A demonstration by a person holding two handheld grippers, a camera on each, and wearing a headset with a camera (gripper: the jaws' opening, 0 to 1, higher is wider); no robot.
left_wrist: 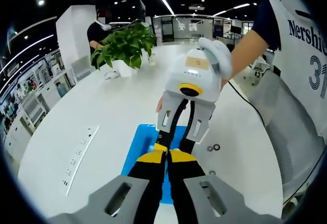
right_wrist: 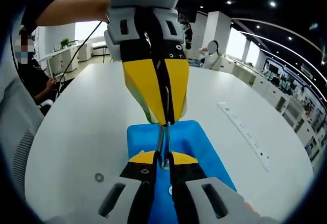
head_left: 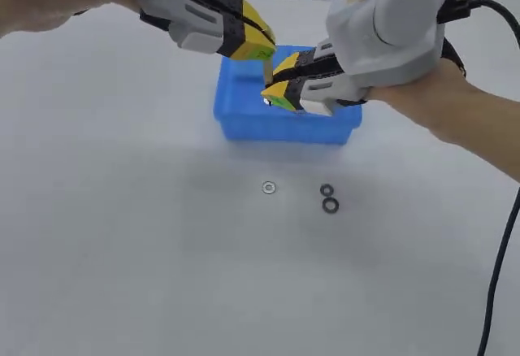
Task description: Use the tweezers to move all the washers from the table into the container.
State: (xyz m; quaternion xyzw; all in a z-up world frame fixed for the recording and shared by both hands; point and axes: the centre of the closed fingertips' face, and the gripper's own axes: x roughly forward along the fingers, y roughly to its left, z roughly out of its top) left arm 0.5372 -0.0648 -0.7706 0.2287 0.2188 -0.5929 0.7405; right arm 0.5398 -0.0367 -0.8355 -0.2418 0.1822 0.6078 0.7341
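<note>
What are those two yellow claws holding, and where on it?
Thin metal tweezers: the left gripper clamps their upper end, the right gripper pinches them lower down.

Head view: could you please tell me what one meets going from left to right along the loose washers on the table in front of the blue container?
A silver washer → a dark washer and a second dark washer just nearer, a close pair whose own left-right order is too close to call.
</note>
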